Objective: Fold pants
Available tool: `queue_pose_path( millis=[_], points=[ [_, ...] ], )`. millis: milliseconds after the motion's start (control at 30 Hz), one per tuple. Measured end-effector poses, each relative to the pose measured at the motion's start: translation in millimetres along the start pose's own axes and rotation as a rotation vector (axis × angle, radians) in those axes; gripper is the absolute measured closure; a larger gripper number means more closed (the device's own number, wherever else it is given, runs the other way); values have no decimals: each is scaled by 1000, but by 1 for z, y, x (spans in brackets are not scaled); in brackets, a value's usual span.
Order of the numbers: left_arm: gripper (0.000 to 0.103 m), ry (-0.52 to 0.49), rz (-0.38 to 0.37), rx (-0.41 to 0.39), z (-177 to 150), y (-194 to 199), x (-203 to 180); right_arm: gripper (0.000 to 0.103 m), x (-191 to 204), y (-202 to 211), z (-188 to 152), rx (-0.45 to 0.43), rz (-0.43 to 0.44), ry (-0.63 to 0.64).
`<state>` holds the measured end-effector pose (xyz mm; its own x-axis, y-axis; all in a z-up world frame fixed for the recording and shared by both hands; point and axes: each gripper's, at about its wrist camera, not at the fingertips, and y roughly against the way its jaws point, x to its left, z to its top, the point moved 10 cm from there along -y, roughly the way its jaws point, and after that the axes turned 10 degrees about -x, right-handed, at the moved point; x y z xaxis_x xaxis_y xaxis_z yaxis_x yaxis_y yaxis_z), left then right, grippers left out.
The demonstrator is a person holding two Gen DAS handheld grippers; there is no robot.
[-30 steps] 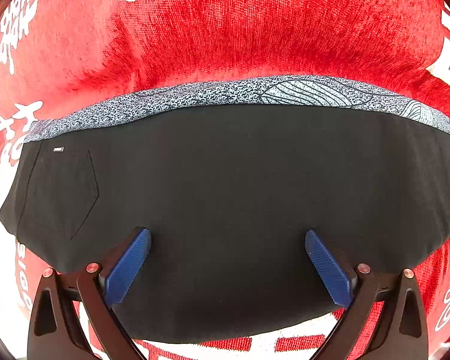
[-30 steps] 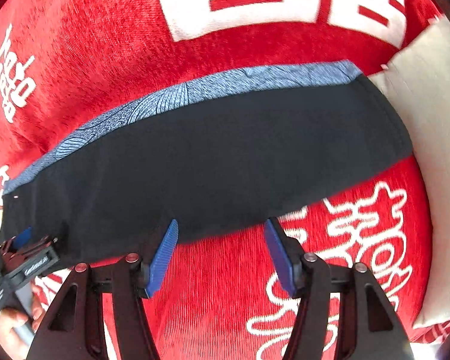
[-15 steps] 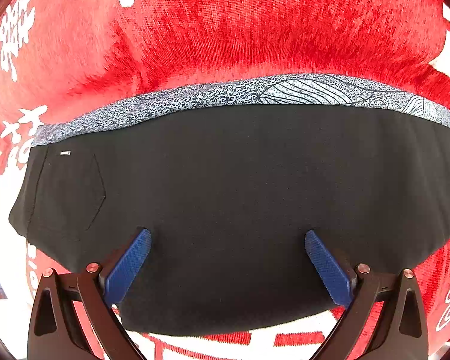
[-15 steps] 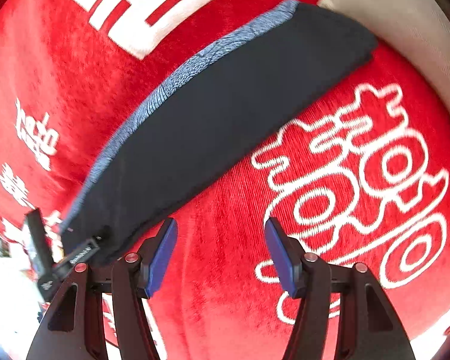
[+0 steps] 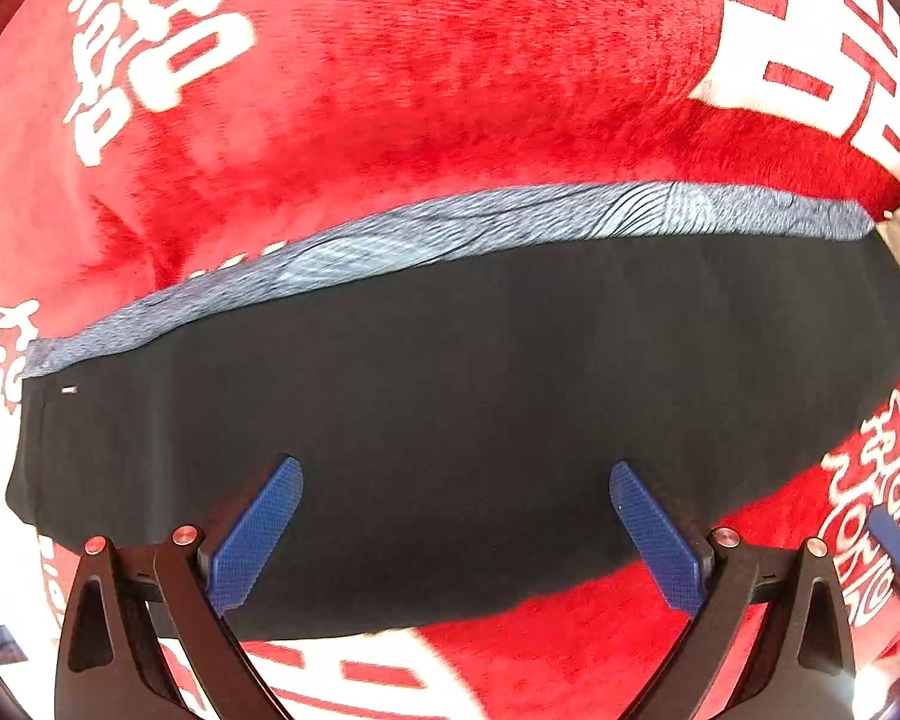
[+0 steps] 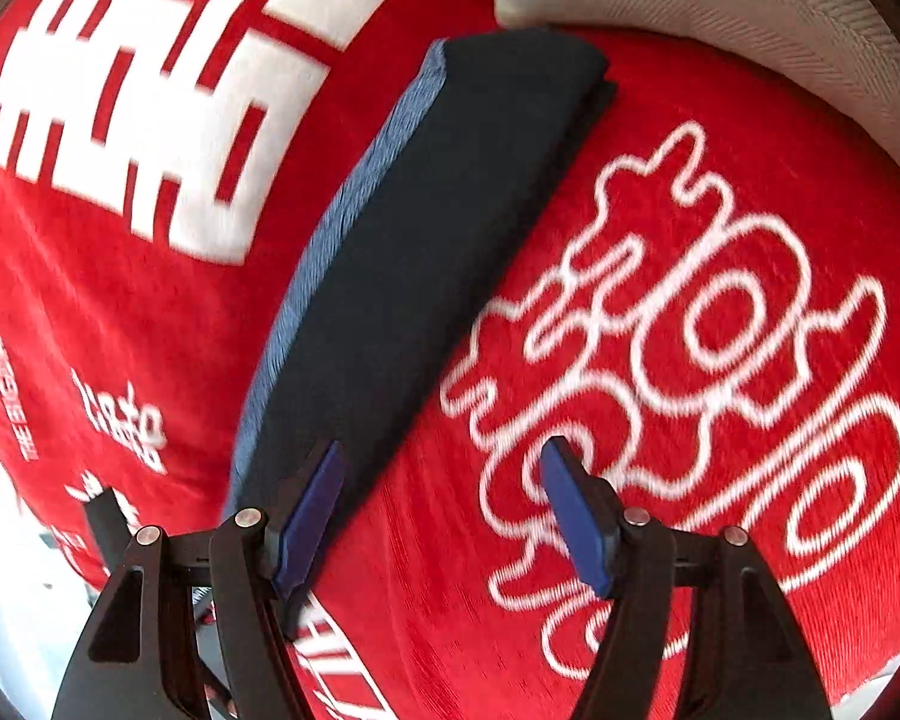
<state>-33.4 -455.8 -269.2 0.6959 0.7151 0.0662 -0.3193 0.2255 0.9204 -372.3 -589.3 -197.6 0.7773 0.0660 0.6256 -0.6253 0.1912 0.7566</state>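
I see the pants (image 5: 480, 396) lying flat on the red blanket (image 5: 420, 90), long axis 9-to-3, directly under my left gripper (image 5: 456, 528), right gripper (image 6: 441, 510) off its 3 o'clock end, both spread, holding nothing.

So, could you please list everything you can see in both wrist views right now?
pants: one, black, folded into a long strip, lying flat on the blanket
patterned band: one, blue-grey, showing along the far edge of the pants
blanket: one, red with white characters, covering the surface under the pants
cushion: one, off-white, at the far end of the pants, beyond the blanket's edge
left gripper: one, black with blue pads, open, over the near edge of the pants
right gripper: one, black with blue pads, open, over the near end of the pants and the blanket
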Motion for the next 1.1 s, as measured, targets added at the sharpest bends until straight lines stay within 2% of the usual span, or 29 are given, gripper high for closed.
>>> queue_pose_path(
  millis=[200, 300, 467, 767, 800, 933, 967, 1000, 1033, 1067, 1100],
  points=[
    [0, 55, 7, 66, -8, -24, -9, 31, -5, -10, 31, -62, 48, -77],
    [0, 78, -17, 61, -11, -28, -8, 31, -8, -26, 37, -73, 55, -123],
    [0, 43, -13, 43, -13, -30, -10, 31, -11, -35, 54, -136, 97, -191],
    [0, 33, -4, 29, -12, -22, -21, 31, 2, -54, 82, -203, 161, -191],
    [0, 29, -6, 25, -19, -13, -13, 31, 5, -56, 84, -211, 167, -180],
    [0, 7, 4, 19, -15, -12, -18, 30, 18, -67, 92, -204, 173, -112],
    [0, -4, 14, 17, -13, -8, -20, 33, 19, -70, 93, -195, 166, -97],
    [3, -8, 10, 11, -9, -4, -23, 40, 21, -74, 94, -175, 148, -83],
    [12, -8, 1, 2, -6, 1, -27, 47, 21, -78, 95, -152, 130, -79],
    [13, -4, -14, -5, -3, 7, -32, 72, 18, -81, 95, -123, 97, -77],
    [13, 1, -32, -13, 1, 11, -38, 86, 14, -82, 94, -101, 61, -70]
  ],
)
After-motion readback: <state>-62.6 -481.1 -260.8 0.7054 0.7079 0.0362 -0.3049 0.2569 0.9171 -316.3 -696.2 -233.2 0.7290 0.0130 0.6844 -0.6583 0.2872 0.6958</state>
